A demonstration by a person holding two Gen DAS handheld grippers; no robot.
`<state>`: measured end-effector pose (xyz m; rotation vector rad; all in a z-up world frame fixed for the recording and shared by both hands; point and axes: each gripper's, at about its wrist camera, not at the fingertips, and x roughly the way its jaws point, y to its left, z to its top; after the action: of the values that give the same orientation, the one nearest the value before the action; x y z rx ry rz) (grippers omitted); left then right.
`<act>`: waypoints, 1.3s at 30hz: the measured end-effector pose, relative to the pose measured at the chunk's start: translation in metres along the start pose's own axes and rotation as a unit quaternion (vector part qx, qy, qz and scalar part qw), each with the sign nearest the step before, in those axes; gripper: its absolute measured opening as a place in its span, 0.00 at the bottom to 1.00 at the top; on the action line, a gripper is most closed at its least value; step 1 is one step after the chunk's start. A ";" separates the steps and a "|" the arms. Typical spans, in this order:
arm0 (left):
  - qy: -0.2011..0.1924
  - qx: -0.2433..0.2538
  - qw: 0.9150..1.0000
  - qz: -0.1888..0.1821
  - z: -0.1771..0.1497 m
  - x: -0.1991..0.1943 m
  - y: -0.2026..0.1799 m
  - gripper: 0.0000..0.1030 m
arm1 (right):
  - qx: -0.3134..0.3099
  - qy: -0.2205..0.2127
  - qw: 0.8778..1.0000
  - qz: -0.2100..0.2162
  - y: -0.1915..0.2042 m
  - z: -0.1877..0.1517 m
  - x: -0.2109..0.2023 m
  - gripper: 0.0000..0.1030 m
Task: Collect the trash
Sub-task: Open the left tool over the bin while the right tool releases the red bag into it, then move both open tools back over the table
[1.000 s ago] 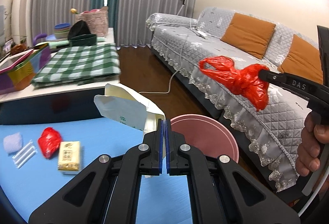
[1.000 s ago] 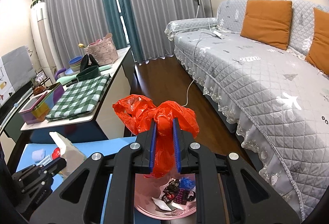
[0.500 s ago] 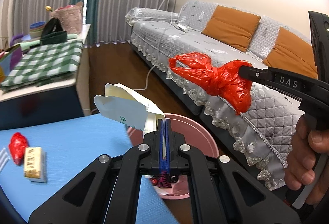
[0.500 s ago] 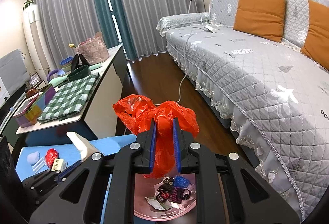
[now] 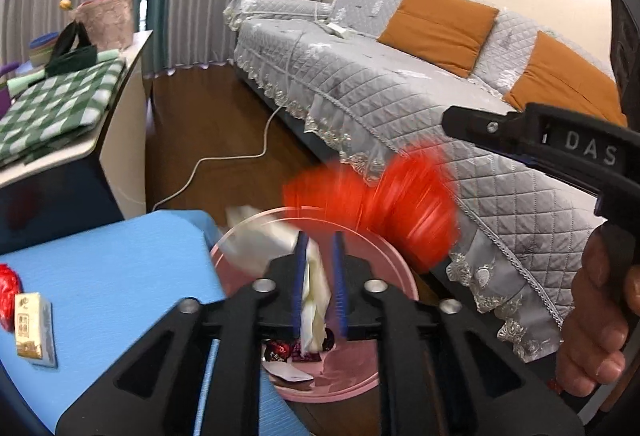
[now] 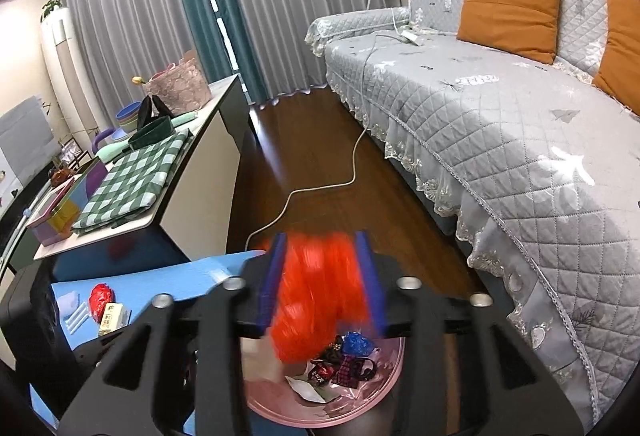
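A pink bin [image 5: 352, 388] with wrappers inside stands on the floor beside the blue table [image 5: 120, 268]. My left gripper [image 5: 320, 240] hangs over it, jaws opening, and a cream paper bag [image 5: 314, 300] slips down between the pads, blurred. My right gripper [image 6: 320, 240] is also above the bin [image 6: 320, 422] with its jaws opening. A red plastic bag [image 6: 312, 300] drops between them as a blur. In the left wrist view that red bag [image 5: 400, 204] falls below the right gripper's finger [image 5: 500, 128], which a hand [image 5: 592, 336] holds.
On the blue table lie a red wad [image 6: 100, 296], a small tissue pack [image 6: 112, 318] and white sticks [image 6: 78, 316]. A grey sofa [image 5: 400, 96] runs along the right. A white cable [image 5: 224, 160] crosses the wooden floor. A side table with a green checked cloth [image 5: 60, 104] stands at the left.
Both grippers moved down over the pink bin and their jaws parted. The red bag and the paper bag, gripped before, now fall toward the bin.
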<state>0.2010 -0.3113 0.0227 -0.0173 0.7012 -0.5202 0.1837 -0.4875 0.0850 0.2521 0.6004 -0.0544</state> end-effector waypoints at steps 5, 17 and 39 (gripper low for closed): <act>0.004 -0.007 1.000 0.006 -0.011 -0.008 0.011 0.16 | -0.003 -0.001 1.000 -0.001 0.005 0.000 0.001 0.40; -0.019 -0.023 0.999 0.042 -0.028 -0.066 0.048 0.32 | -0.041 -0.004 0.999 0.022 0.047 -0.006 -0.004 0.40; -0.071 -0.130 0.973 0.176 -0.082 -0.177 0.187 0.39 | -0.123 0.027 0.988 0.091 0.177 -0.050 -0.001 0.42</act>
<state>0.1202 -0.0536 0.0332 -0.1720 0.6114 -0.0837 0.1773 -0.3036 0.0850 0.0683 0.6293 0.2035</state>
